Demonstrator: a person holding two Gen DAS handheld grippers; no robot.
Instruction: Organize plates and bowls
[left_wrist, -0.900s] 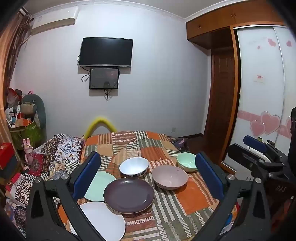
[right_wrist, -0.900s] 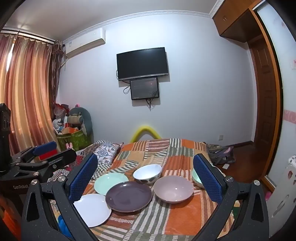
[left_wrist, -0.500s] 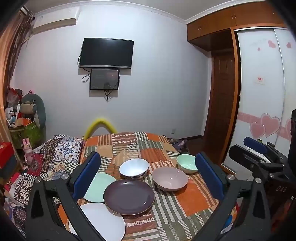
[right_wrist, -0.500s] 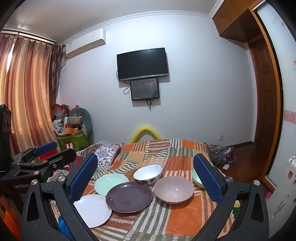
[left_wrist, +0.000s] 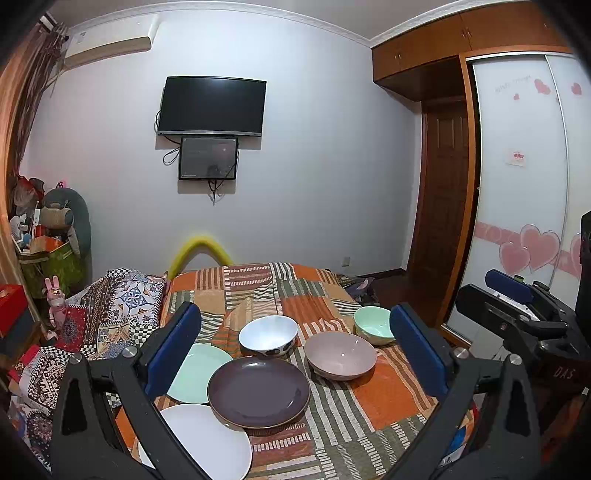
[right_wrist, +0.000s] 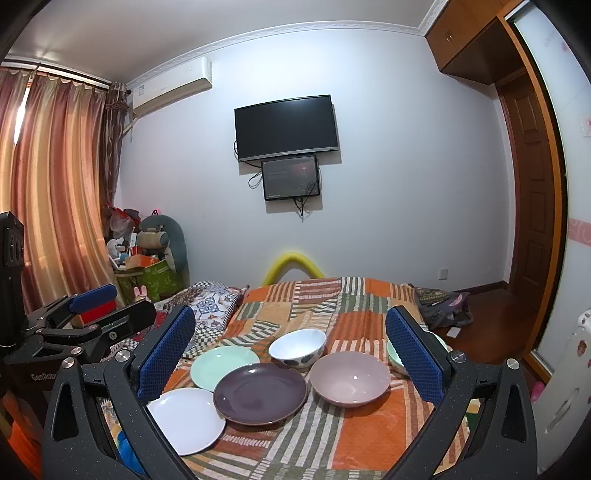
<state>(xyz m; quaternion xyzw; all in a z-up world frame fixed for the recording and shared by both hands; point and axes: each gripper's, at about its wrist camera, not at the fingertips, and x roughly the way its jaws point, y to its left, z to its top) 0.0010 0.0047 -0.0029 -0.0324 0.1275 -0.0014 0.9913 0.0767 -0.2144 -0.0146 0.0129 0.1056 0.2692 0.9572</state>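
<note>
Crockery sits clustered in the lower centre of both views on a patchwork bedspread (left_wrist: 384, 391) of orange, green and striped squares. In the left wrist view, the purple plate (left_wrist: 258, 392) lies at the centre, its left rim overlapping the mint plate (left_wrist: 195, 369) and its near rim lying over the white plate (left_wrist: 210, 443), which reaches close to the bedspread's near edge at the bottom of the frame. Just above the purple plate stands the white bowl (left_wrist: 267, 334); to its right the pink bowl (left_wrist: 340, 354) sits apart from the plate by a narrow strip of cloth. The mint bowl (left_wrist: 373, 324) stands right of centre, just beside the pink bowl and near the bedspread's right edge.

The left gripper (left_wrist: 295, 343) hangs with jaws wide and nothing between the pads, framing the whole cluster. The right gripper (right_wrist: 290, 350) is likewise spread wide and empty; in its view its right pad hides most of the mint bowl (right_wrist: 394, 360).

Bare bedspread lies open above the bowls toward the frame's middle, and at lower right beneath the pink bowl (right_wrist: 350, 382). A patterned pillow (left_wrist: 122, 299) crowds the left side.
</note>
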